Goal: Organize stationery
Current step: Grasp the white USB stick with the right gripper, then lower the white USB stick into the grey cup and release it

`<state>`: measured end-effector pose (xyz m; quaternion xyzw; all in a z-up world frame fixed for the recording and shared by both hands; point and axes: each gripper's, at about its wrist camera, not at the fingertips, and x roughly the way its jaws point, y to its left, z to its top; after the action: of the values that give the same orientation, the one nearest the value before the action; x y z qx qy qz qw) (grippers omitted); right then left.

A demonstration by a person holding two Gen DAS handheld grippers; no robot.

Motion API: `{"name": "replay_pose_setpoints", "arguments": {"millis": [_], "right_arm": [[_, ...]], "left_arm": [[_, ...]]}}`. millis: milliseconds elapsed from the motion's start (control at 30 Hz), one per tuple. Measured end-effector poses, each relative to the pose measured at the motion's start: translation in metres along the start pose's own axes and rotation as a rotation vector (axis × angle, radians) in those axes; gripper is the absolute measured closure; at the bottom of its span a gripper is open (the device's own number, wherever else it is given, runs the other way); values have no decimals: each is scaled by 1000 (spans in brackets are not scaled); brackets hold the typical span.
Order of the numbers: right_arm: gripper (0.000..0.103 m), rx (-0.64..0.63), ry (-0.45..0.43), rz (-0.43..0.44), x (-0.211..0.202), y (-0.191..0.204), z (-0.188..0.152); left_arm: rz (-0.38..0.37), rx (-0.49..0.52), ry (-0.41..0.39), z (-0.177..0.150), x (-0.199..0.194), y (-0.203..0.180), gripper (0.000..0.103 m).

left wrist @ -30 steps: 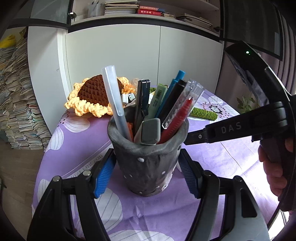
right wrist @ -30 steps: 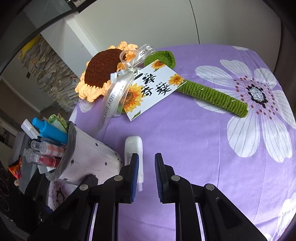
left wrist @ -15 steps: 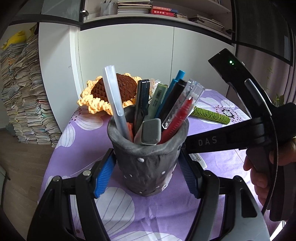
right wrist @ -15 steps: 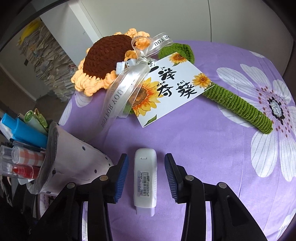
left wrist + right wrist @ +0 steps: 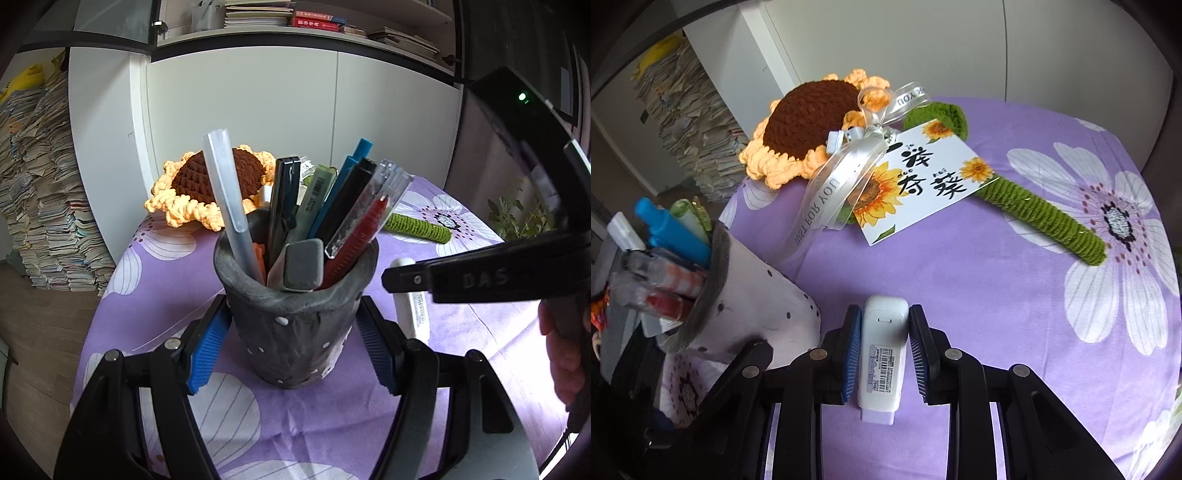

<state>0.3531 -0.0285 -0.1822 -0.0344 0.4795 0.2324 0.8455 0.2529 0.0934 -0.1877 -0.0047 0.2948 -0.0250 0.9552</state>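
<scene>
A dark grey pen cup (image 5: 295, 332) full of pens, markers and a ruler stands on the purple flowered cloth, and my left gripper (image 5: 291, 317) is shut on its sides. The same cup (image 5: 753, 295) shows at the left of the right wrist view. Beside it lies a white correction tape (image 5: 882, 354) flat on the cloth. My right gripper (image 5: 882, 332) points steeply down over the tape. Its jaws are closing, and both blue pads touch the tape's sides. From the left wrist view the tape (image 5: 410, 310) pokes out under the right gripper's black finger (image 5: 406, 277).
A crocheted sunflower (image 5: 809, 118) with a green stem (image 5: 1045, 218), a ribbon and a white gift card (image 5: 923, 181) lies behind the tape. White cupboards stand beyond the table (image 5: 997, 277). Piles of books fill the floor at the left. A hand (image 5: 565, 350) holds the right gripper.
My right gripper moved over the correction tape, opened around it and then narrowed until the pads met its sides. The left gripper has kept its hold on the cup.
</scene>
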Motion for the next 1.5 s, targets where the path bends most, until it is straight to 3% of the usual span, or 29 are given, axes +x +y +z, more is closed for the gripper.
{"name": "replay_pose_setpoints", "arguments": {"millis": [233,467,633,833,967,1133,1367,1500], "right_arm": [[76,6,-119,-47,-68,-15,-17],[76,-28,-303,-11,-136,1,-15],[76,-110,-380,59,-161,29,-8],[76,-157,-420,150,-160,48,0],[76,-147,-367,192,-134,46,4],[76,-126,-325,194,-106,41,2],[76,-133,-363,168,-100,42,-3],[76,-146,-329,161,-94,44,-6]], "left_arm": [[-121,54,7,-2,-3,-15,35],[-139,65,7,-1,-2,-16,35],[-187,69,9,-2,-4,-19,35],[-193,100,6,-3,-4,-26,35],[-192,101,6,-4,-6,-28,34],[-197,101,14,-4,-3,-27,34],[-200,96,24,-3,0,-25,33],[-203,96,37,-3,3,-25,32]]}}
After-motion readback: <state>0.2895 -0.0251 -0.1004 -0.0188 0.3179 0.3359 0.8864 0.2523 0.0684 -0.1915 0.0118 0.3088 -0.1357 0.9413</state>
